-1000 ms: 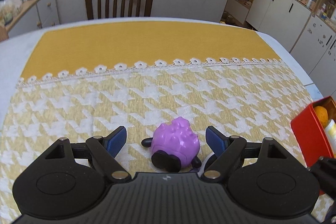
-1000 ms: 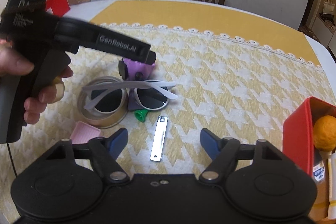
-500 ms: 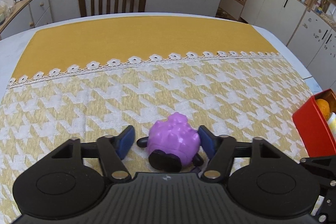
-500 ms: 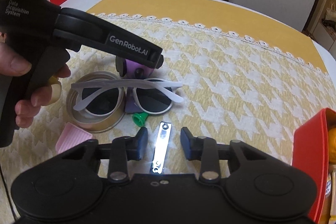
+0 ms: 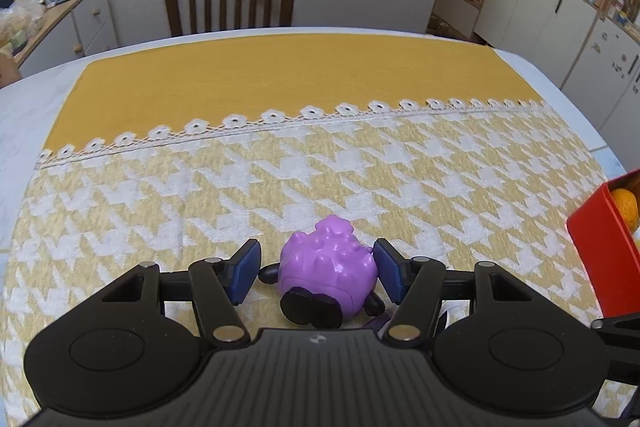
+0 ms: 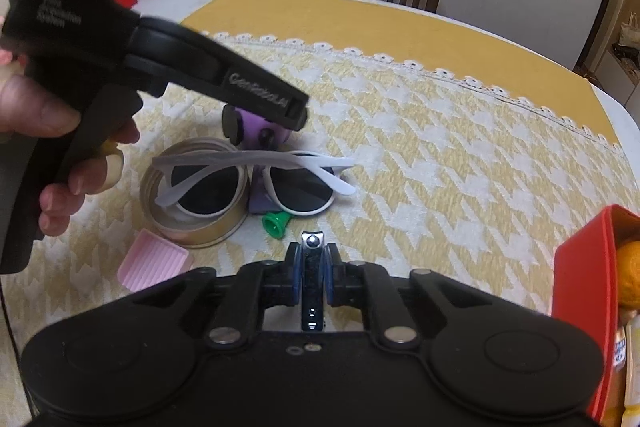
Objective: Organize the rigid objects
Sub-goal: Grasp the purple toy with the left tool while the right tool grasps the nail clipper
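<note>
Two grippers over tablecloth (image 5: 320, 155); far half toward 12 o'clock bare, free to move. Red box (image 6: 584, 287) at 3 o'clock, cut off by frame. Purple toy (image 5: 328, 267) between left gripper (image 5: 316, 275) pads: right pad touching, left apart, half-open. Right gripper (image 6: 312, 277) just clamped on nail clipper (image 6: 312, 283), long axis 12–6, rear end hidden.

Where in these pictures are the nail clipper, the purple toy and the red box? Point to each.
nail clipper (image 6: 312, 285): right wrist view, its metal body between the pads.
purple toy (image 5: 329, 267): left wrist view, its bumpy back.
red box (image 6: 582, 283): right wrist view, its near outer wall.
</note>
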